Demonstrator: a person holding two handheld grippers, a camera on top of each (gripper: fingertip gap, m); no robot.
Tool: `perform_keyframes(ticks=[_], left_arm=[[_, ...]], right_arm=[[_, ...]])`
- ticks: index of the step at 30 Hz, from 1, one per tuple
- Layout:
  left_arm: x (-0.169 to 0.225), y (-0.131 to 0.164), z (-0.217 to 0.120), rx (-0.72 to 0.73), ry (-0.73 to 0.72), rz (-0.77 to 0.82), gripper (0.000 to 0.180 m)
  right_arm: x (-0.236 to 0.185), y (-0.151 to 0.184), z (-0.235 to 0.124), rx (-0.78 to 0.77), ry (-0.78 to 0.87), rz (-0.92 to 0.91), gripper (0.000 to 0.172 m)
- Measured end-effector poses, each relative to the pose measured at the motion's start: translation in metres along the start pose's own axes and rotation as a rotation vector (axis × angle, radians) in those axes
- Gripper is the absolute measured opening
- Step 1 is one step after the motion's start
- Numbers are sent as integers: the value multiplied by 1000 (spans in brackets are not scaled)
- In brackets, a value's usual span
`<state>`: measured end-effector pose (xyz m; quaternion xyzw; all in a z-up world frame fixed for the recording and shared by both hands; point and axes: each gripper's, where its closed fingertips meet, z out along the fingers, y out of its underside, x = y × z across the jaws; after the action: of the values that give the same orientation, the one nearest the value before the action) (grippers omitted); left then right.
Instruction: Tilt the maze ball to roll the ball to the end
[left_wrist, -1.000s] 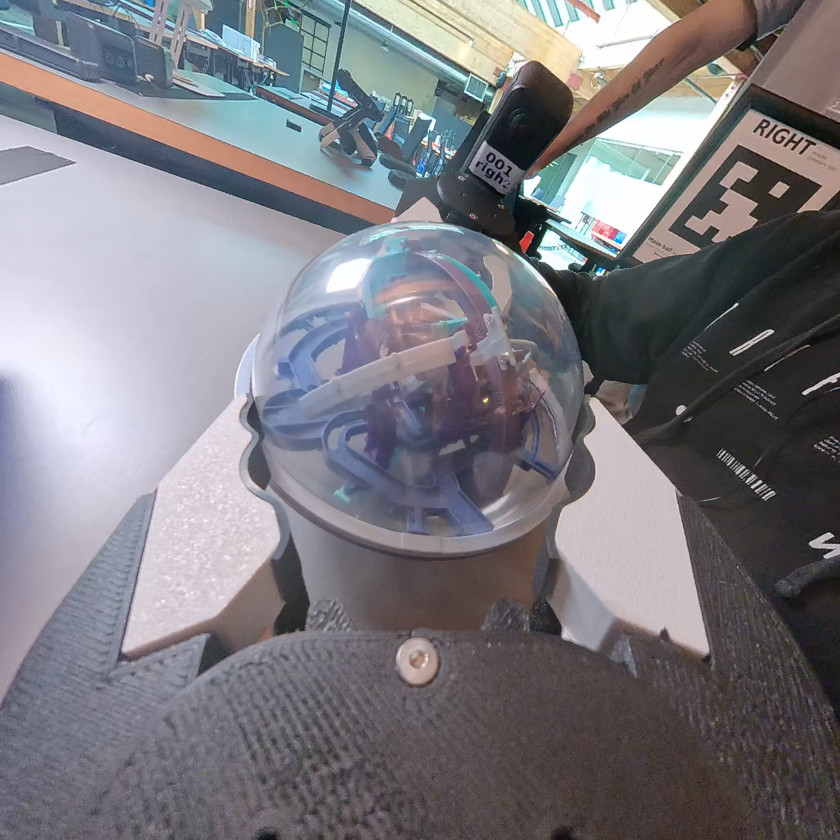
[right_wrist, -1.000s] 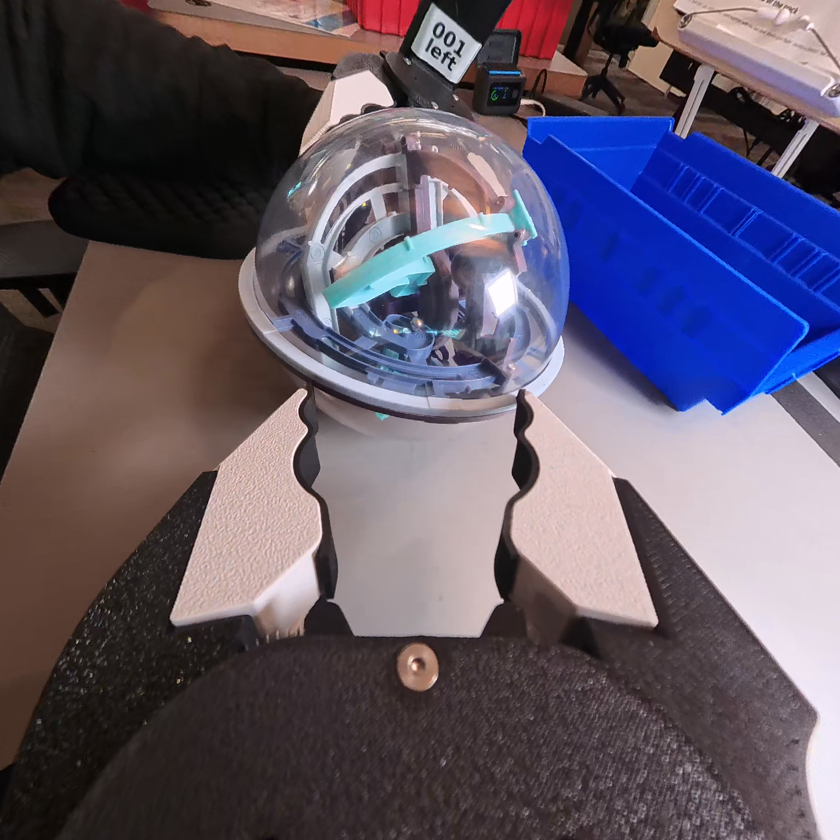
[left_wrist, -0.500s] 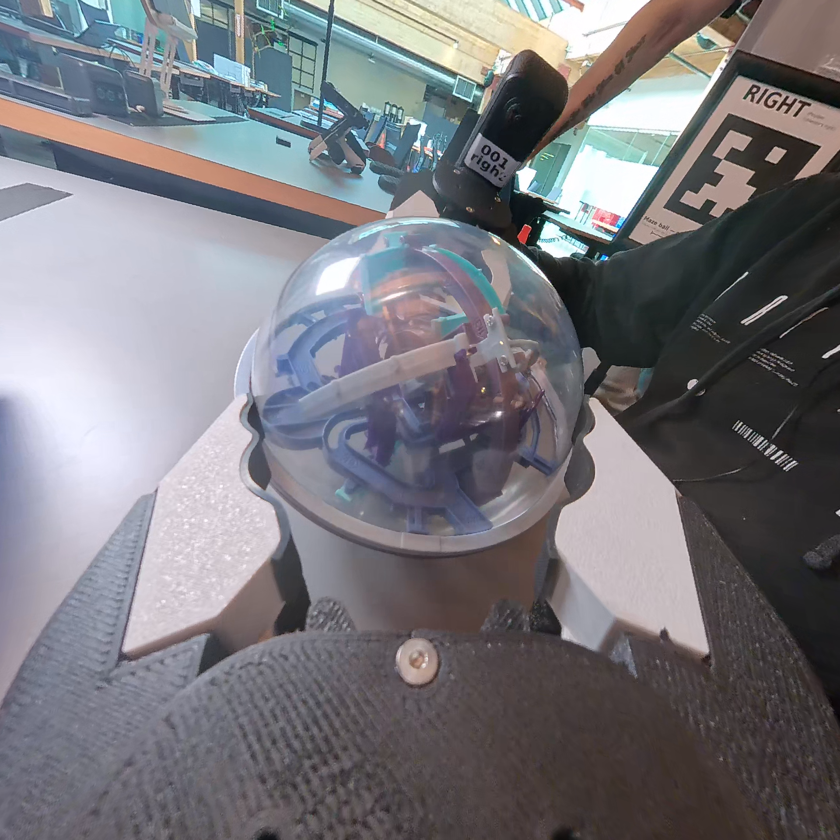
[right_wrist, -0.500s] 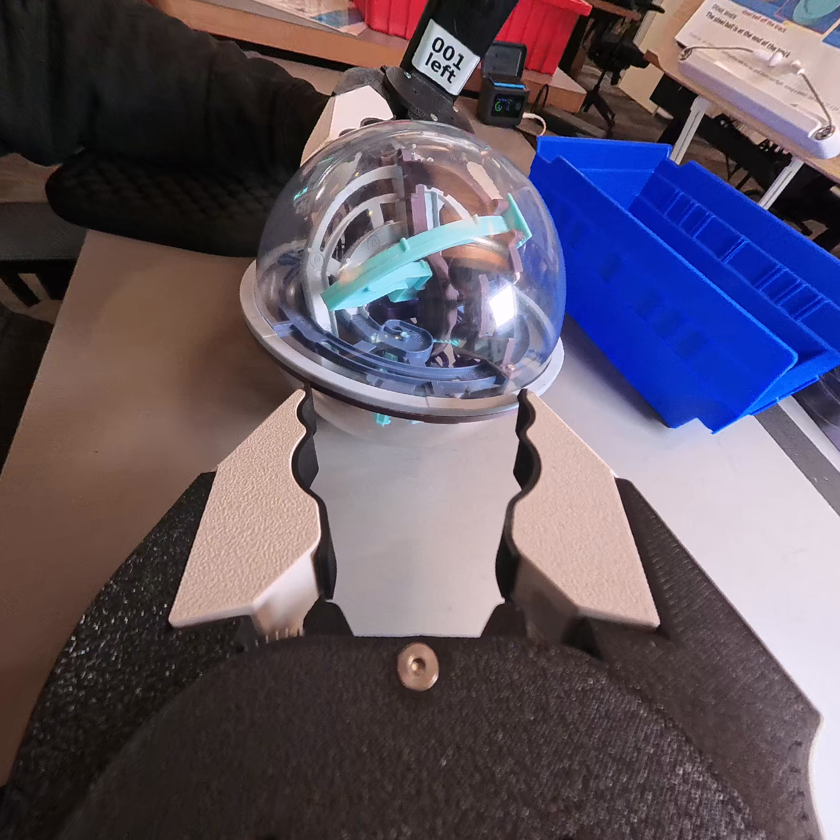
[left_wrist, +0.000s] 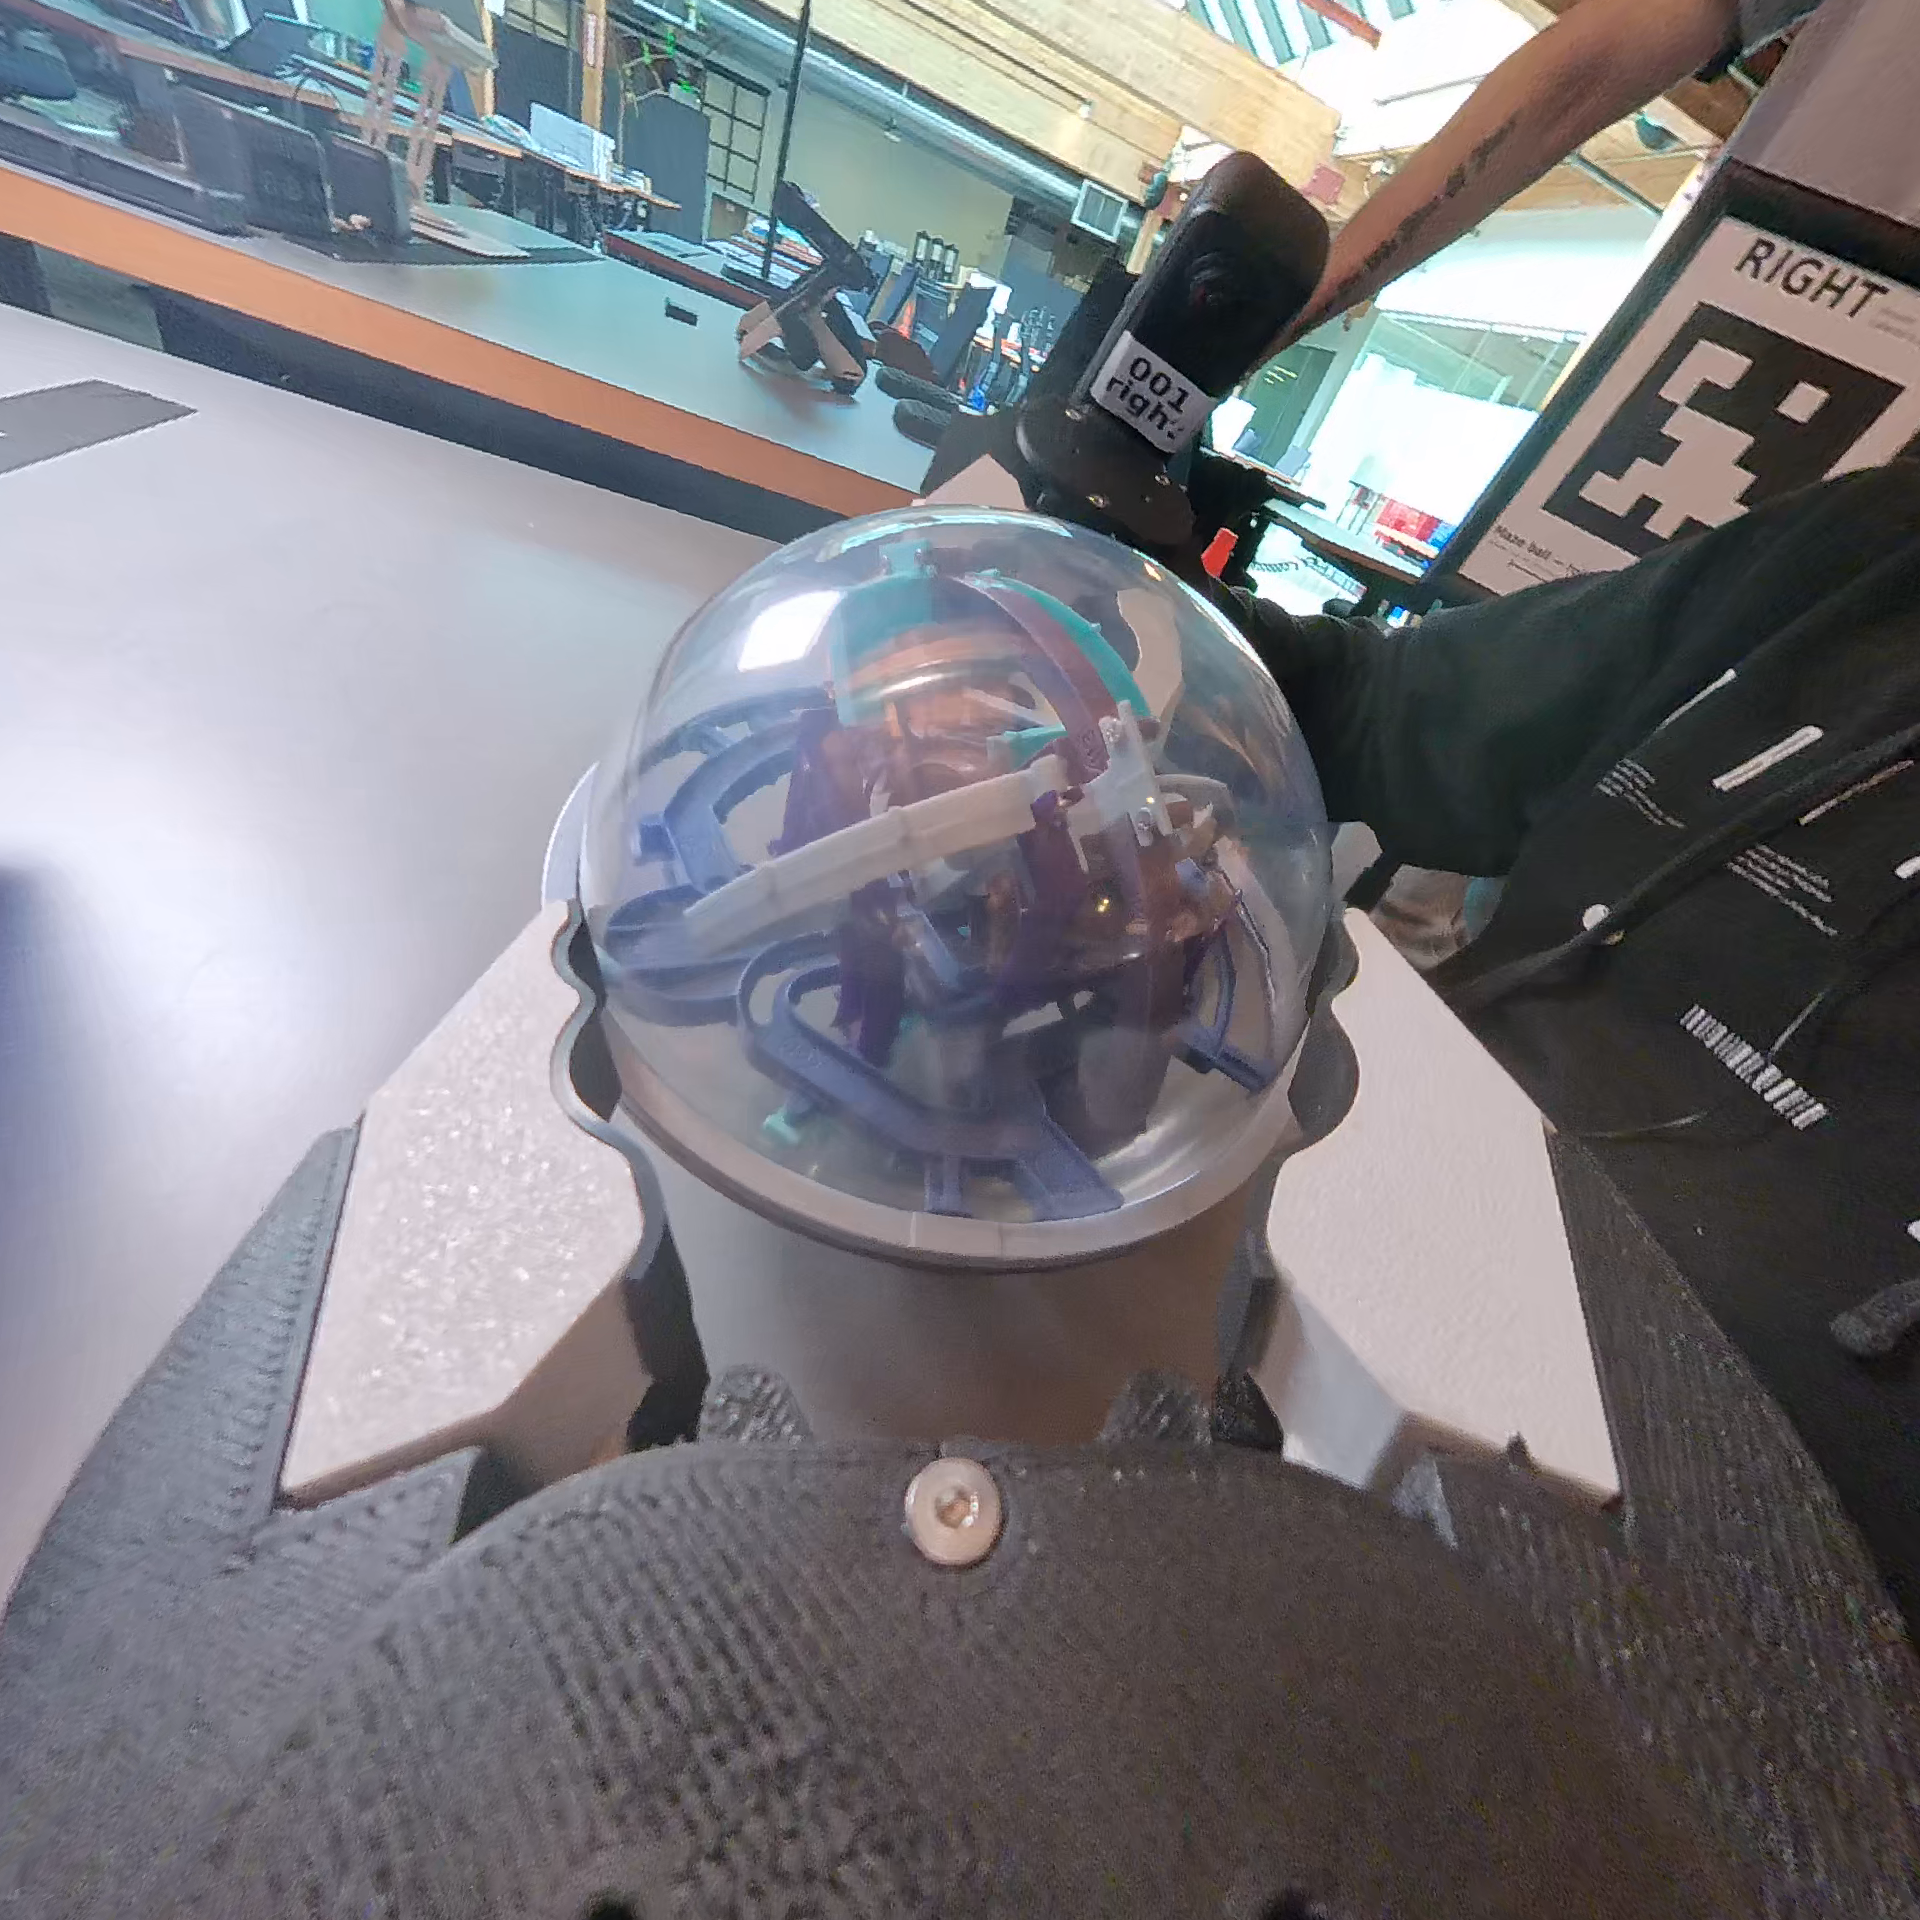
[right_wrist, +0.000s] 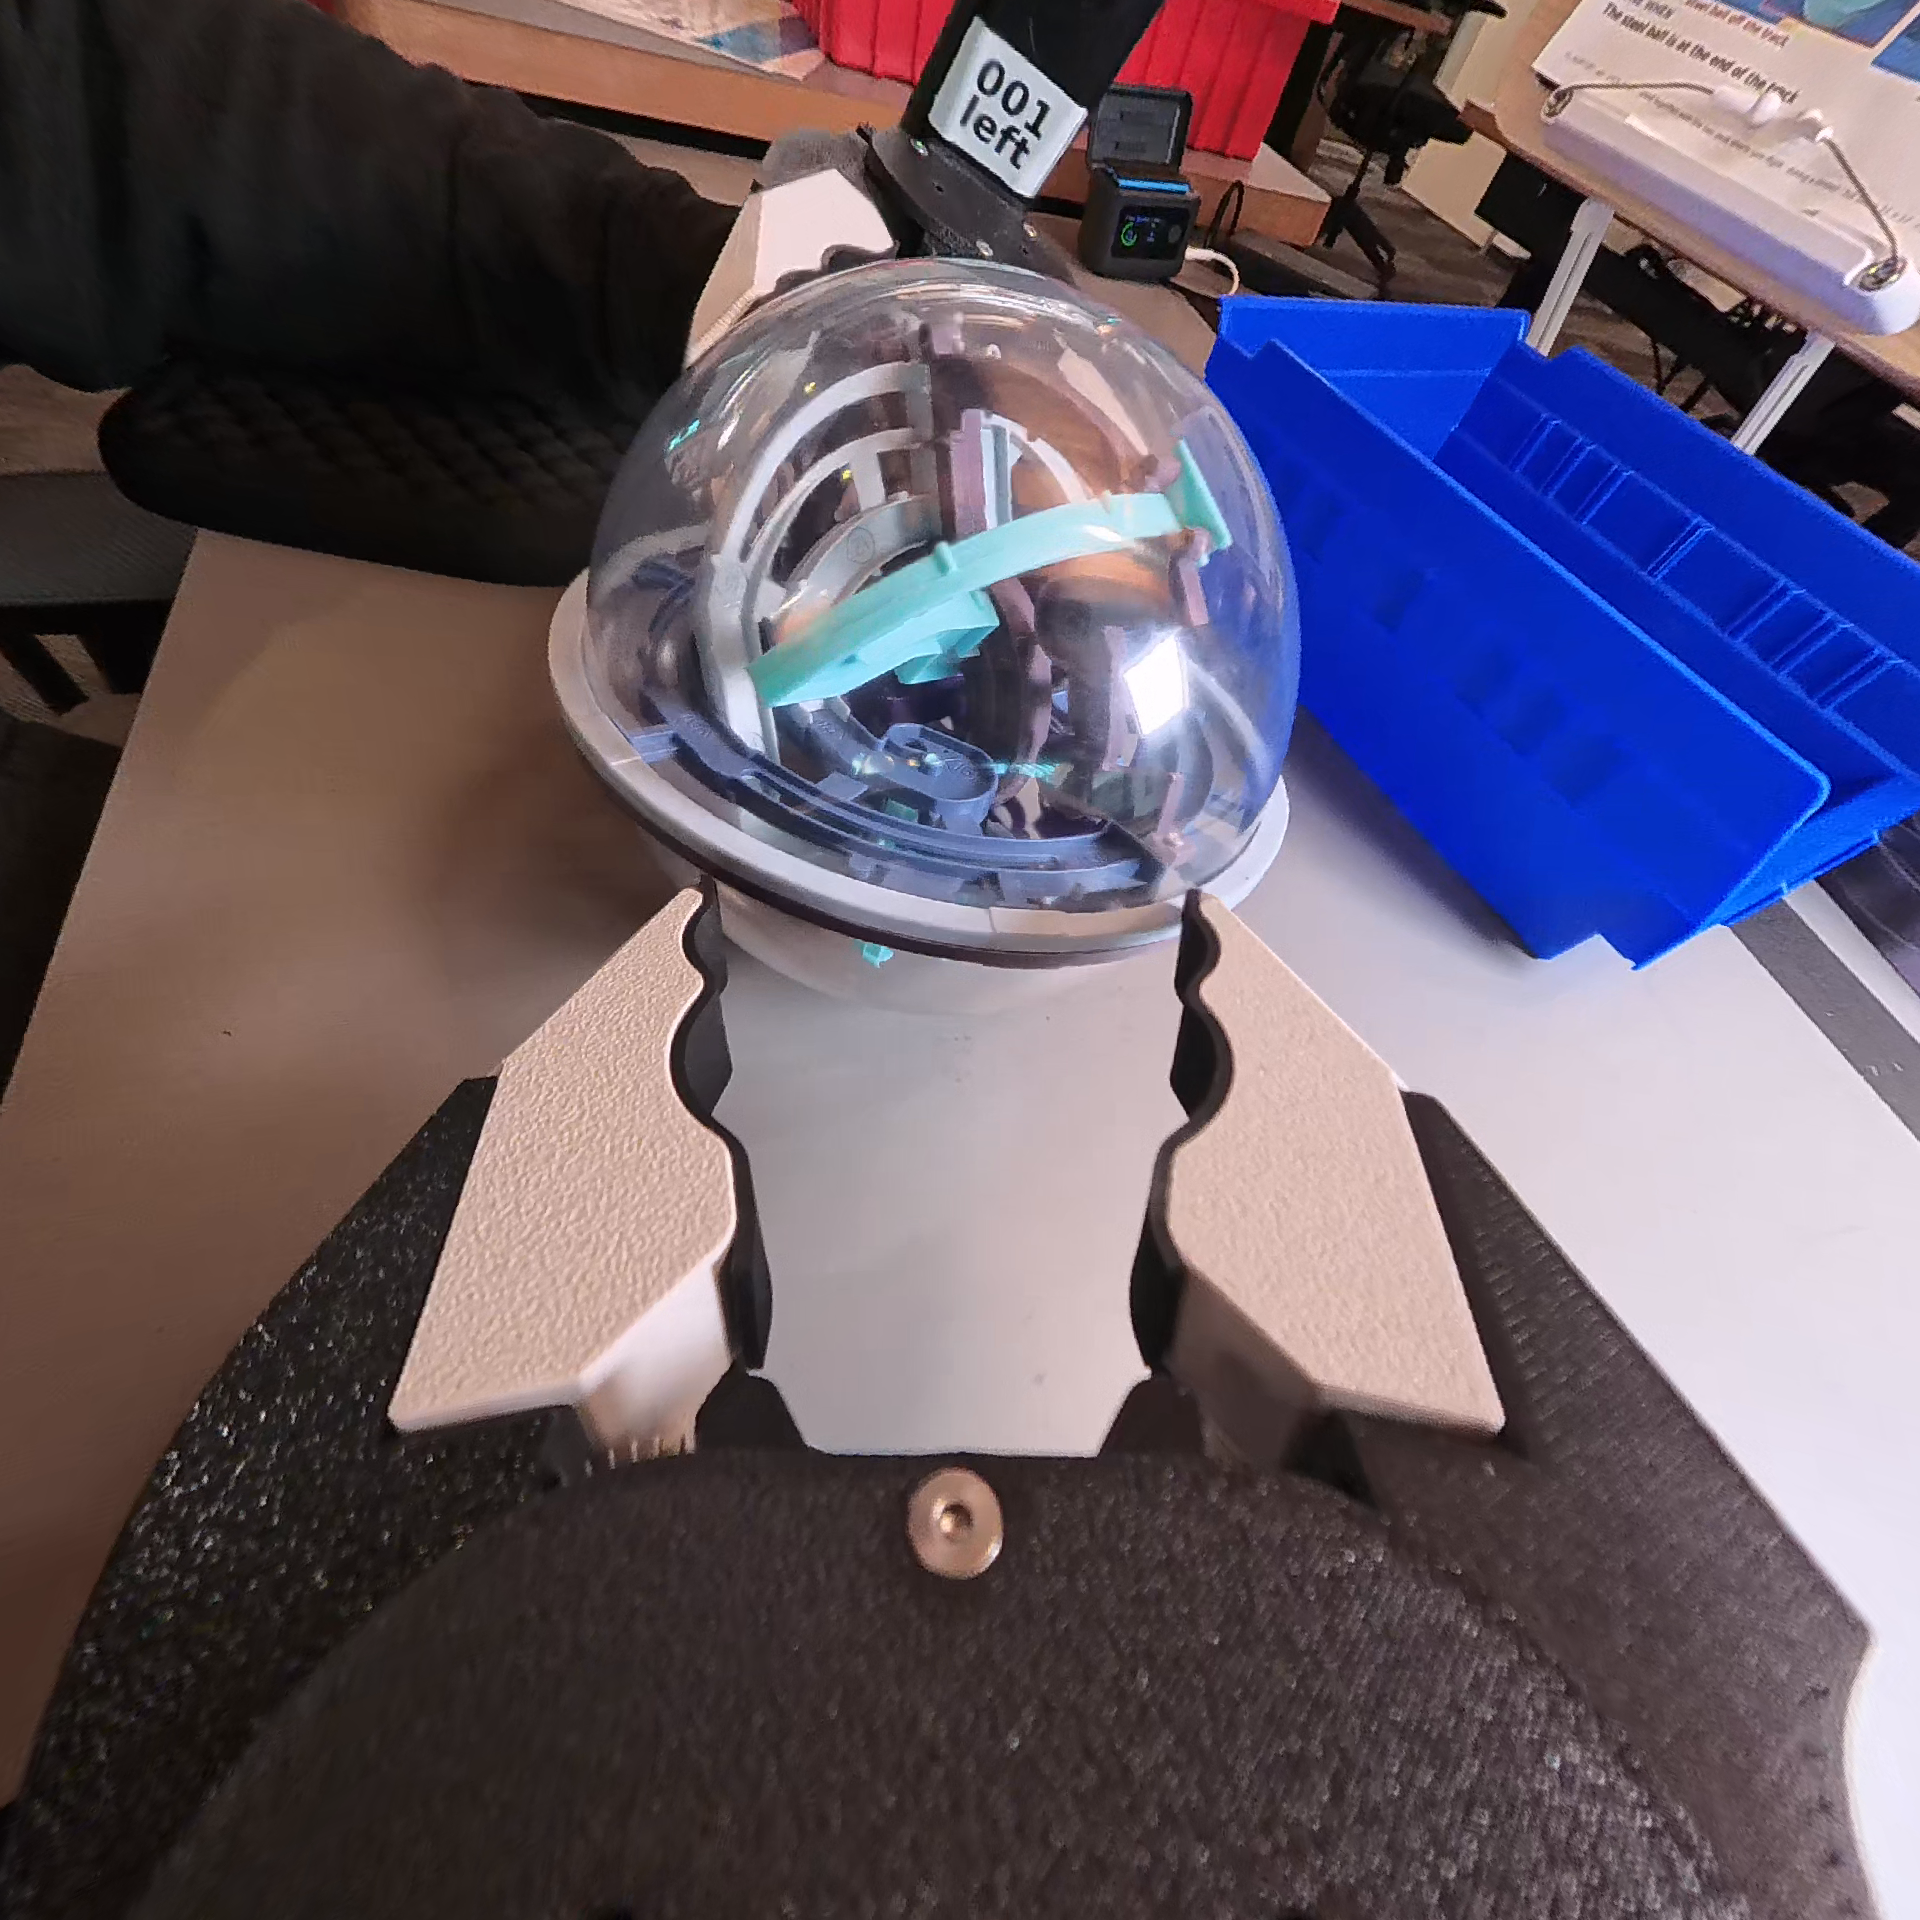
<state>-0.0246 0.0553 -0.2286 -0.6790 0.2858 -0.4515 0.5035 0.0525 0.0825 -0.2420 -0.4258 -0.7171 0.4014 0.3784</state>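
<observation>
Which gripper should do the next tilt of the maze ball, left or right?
Left, probably. The left gripper has its fingers around the maze ball, cradling both sides. The right gripper only reaches the lower shell with its fingertips.

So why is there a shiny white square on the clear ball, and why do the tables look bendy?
Right wrist view: the square is glare reflecting off the maze ball. Left wrist view: a softer glint sits on the dome, and the wide-angle lens tilts and stretches the background table.

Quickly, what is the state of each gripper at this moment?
Left gripper: closed around the maze ball, one finger on each side.
Right gripper: fingers apart, tips at the maze ball's lower half; whether they press on it cannot be told.
</observation>
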Motion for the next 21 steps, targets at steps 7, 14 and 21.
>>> perform_keyframes(ticks=[7, 14, 21], left_arm=[[6, -6, -16, 17, -116, 64, 135], [9, 23, -13, -94, -194, 143, 140], [-3, 33, -10, -174, -298, 221, 133]], right_arm=[[3, 3, -1, 1, 26, -35, 74], [6, 3, -3, -23, 114, -174, 48], [4, 12, 0, -89, 186, -335, 15]])
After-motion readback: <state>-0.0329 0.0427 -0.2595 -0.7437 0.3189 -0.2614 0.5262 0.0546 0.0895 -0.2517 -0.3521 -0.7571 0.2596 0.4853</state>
